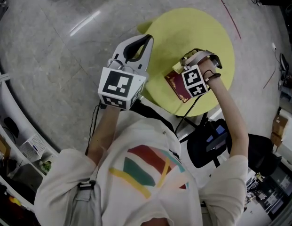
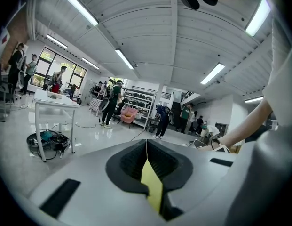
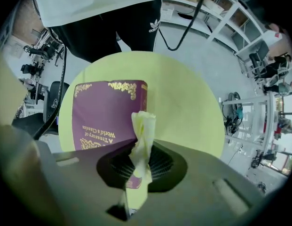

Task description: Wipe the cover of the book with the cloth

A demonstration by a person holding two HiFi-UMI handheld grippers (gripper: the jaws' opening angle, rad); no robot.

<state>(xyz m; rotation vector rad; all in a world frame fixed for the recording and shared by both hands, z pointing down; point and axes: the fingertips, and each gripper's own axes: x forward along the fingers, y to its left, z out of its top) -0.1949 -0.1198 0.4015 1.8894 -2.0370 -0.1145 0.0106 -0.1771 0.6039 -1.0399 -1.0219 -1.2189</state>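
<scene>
A maroon book [image 3: 106,112] with gold print lies flat on the round yellow table [image 3: 183,102]; in the head view the book [image 1: 175,86] sits near the table's [image 1: 183,27] front edge. My right gripper [image 3: 140,154] points steeply down, shut on a crumpled pale yellow cloth [image 3: 142,135] that hangs at the book's right edge. In the head view this gripper [image 1: 185,66] stands over the book's far right part. My left gripper [image 1: 146,39] is held level above the table's left edge, apart from the book, its jaws shut [image 2: 146,142]. A yellow sliver shows in the slit below them.
A black office chair [image 1: 209,145] and cables stand by the table's near right side. Shelving [image 1: 23,149] runs along the left. In the left gripper view a white table [image 2: 51,102] and several people stand far off across the room.
</scene>
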